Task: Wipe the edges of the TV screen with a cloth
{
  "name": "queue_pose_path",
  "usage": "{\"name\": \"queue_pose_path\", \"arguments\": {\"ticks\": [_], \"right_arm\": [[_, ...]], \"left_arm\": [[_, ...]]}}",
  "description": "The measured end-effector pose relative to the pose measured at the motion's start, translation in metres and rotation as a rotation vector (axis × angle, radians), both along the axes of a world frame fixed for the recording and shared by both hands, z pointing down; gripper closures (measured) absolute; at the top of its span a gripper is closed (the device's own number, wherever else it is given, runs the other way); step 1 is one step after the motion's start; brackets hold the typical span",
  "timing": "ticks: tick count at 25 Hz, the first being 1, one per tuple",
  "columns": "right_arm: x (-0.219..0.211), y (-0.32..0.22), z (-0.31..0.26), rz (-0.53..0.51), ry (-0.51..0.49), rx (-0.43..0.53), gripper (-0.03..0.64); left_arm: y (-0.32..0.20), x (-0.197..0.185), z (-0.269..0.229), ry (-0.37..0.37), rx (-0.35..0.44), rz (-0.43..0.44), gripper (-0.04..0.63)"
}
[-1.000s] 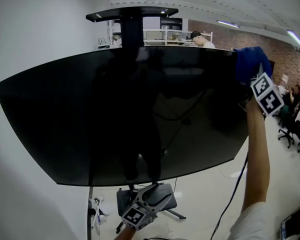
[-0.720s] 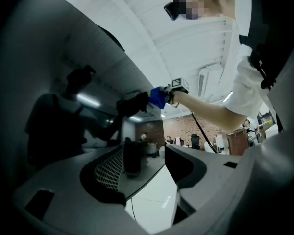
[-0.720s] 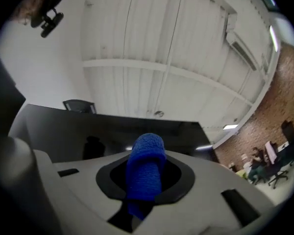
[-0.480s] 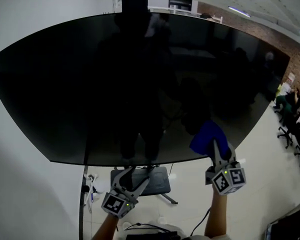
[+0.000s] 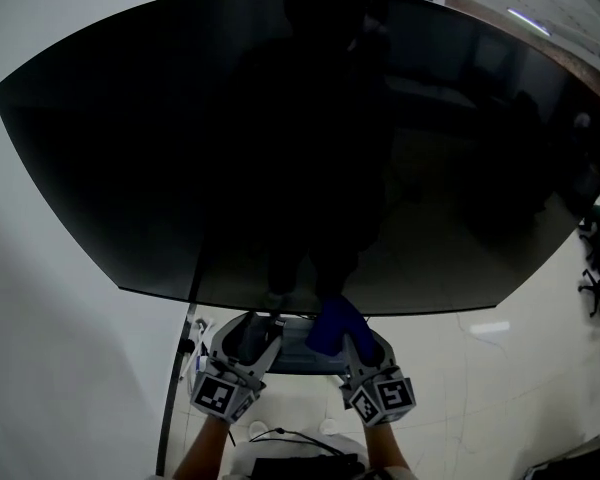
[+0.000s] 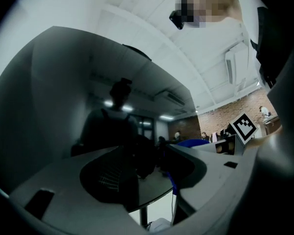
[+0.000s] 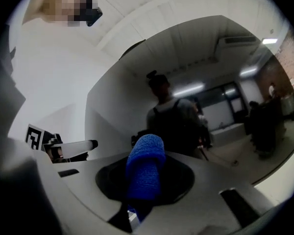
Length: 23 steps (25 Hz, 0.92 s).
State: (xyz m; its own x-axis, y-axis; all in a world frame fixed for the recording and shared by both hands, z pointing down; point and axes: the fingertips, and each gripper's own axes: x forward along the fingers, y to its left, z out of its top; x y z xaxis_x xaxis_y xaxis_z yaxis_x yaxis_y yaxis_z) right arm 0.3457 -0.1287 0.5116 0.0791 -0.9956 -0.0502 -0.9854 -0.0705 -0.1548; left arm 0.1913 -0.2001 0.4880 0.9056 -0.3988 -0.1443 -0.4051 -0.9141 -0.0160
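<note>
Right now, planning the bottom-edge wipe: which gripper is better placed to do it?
Right. The right gripper has jaws shut on the blue cloth, by the bottom edge of the TV screen; the left gripper has jaws apart, empty.

White floor (image 5: 480,388) — stand base (image 5: 302,362) (cables (image 5: 270,434) beside).

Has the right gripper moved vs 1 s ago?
Yes. The right gripper, shut on the blue cloth, has gone from the upper right corner of the TV down and left, to about the middle of its bottom edge.
</note>
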Motion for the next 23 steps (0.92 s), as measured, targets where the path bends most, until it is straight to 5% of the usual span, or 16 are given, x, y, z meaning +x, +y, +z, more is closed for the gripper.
{"name": "queue_pose_path", "arguments": {"ticks": [8,15,23], "right_arm": [[-0.001,-0.018,-0.002,-0.04,-0.013,0.004,0.541],[0.003,-0.03,-0.02,-0.029,0.114,0.035,0.541],[-0.003,-0.028,-0.024,-0.022,0.129,0.042,0.541]], "left_arm": [[-0.007,-0.007,-0.004,0.009,-0.041,-0.037,0.356],[-0.013,-0.004,-0.004,0.011,-0.006,-0.062,0.356],[-0.01,-0.001,-0.006,0.005,-0.001,-0.053,0.356]]}}
